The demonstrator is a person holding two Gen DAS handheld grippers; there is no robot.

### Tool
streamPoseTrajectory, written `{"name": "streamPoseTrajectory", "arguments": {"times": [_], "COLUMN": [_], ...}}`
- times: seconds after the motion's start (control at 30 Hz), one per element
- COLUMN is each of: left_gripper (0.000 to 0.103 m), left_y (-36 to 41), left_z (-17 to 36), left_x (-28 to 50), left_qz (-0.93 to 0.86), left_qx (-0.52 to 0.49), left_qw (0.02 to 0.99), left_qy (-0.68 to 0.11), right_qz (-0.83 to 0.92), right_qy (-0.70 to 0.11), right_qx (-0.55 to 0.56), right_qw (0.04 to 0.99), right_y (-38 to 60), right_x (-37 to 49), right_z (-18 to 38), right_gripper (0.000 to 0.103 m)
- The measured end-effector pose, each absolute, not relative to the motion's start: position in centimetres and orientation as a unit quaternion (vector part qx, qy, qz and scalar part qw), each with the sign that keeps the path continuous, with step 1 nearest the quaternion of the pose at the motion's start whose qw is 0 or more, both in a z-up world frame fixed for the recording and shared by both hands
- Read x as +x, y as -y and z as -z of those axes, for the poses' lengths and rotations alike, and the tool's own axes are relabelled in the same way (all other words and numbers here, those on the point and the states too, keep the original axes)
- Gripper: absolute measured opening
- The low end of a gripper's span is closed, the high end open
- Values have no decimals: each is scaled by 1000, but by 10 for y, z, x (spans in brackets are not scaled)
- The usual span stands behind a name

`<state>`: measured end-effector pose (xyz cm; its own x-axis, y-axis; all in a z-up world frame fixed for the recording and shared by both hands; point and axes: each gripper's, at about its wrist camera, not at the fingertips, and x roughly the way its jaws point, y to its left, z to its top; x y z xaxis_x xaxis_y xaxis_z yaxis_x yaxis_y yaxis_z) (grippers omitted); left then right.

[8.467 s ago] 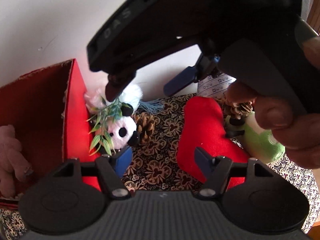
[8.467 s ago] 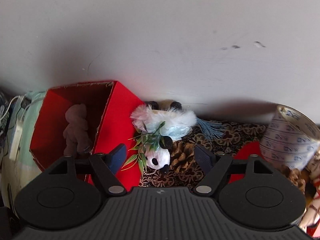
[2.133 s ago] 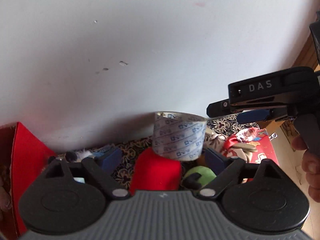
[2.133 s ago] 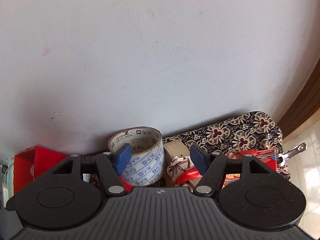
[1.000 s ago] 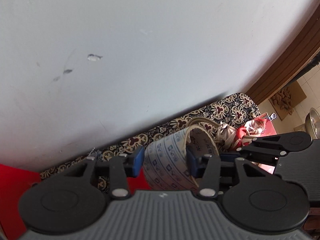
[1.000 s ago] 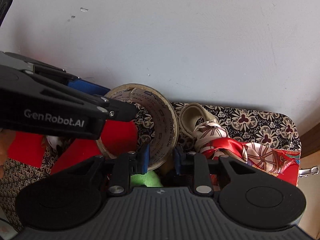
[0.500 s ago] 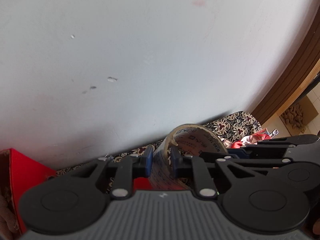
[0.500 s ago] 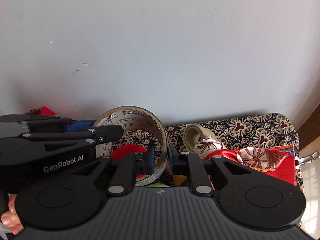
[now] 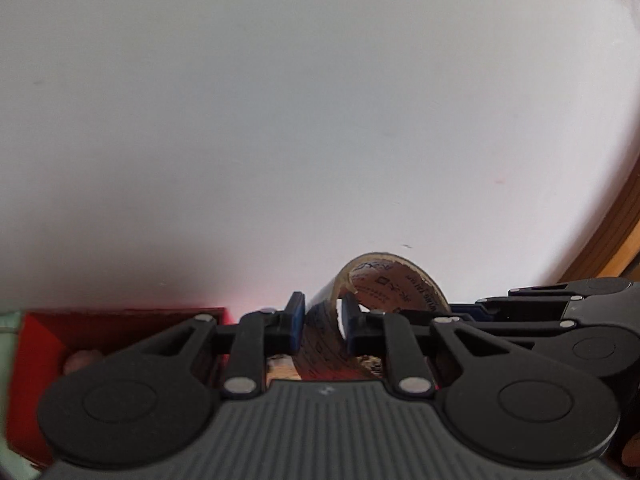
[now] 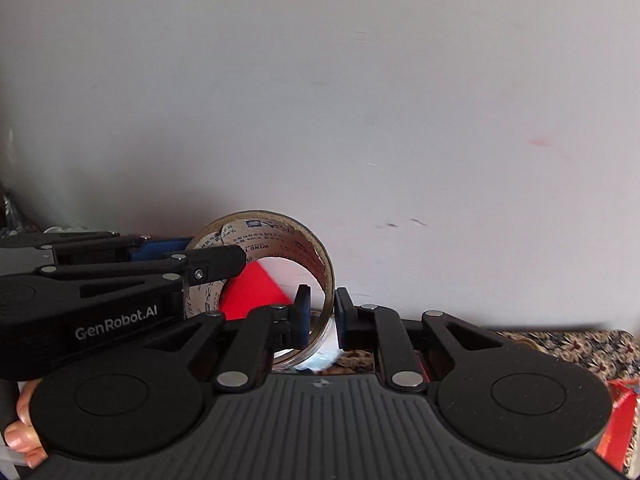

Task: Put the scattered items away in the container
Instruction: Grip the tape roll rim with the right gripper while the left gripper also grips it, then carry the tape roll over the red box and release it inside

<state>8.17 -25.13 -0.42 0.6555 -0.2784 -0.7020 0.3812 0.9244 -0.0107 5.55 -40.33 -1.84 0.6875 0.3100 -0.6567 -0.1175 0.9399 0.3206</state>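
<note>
The roll of tape (image 10: pixel 280 248) is held in the air in front of the pale wall (image 10: pixel 320 80), gripped by both sets of tongs at once. In the right wrist view, the right tongs (image 10: pixel 320 314) are narrowed onto the roll's right-hand wall, one blue-padded finger inside the ring and the other outside it. The left tongs (image 10: pixel 192 258) reach in from the left of that view and are clamped on the opposite side of the ring, with one black finger lying across the printed inner face and a blue pad seen behind it. Through the ring's opening a corner of the red box (image 10: pixel 250 290) is seen.

In the left wrist view, the left tongs (image 9: pixel 322 320) are closed to a narrow gap on the tape roll's (image 9: pixel 394 284) near wall, which is pinched between the two pads. The right tongs (image 9: pixel 472 314) are seen entering from the right edge of that view, reaching to the far side of the roll. The red box (image 9: pixel 40 344) is open at the lower left of that view, with a brownish soft item (image 9: pixel 80 360) partly visible inside it.

A patterned cloth (image 10: pixel 568 348) covering the bench is visible at the lower right of the right wrist view, below the roll. A hand's fingertips (image 10: pixel 18 436) are seen at the lower left edge of that view.
</note>
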Motion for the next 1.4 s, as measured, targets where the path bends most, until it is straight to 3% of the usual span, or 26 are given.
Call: {"name": "streamPoseTrajectory", "arguments": {"times": [0.23,0.57,0.9,1.4], "left_gripper": [15,11,16,17], "left_y": [148,74,57,31], "left_z": [-3,103,131,141], "left_x": [88,125,130,147], "left_qz": [111,150,213,214], "left_qx": [57,0,17,59], "left_qw": [917,837,802,786], "left_qy": [-378,-526,-557,-577], "right_qz": [-186,-175,-149,-149], "right_qy": [-396,-540,-566,-636], "right_qx": [63,-14,-109,-64], "right_qw": [897,823,803,755], "right_y": [294,203,173,143], "right_x": [95,129,122,142], "right_z": [15,82,87,137], "right_gripper": [14,9,12,14]}}
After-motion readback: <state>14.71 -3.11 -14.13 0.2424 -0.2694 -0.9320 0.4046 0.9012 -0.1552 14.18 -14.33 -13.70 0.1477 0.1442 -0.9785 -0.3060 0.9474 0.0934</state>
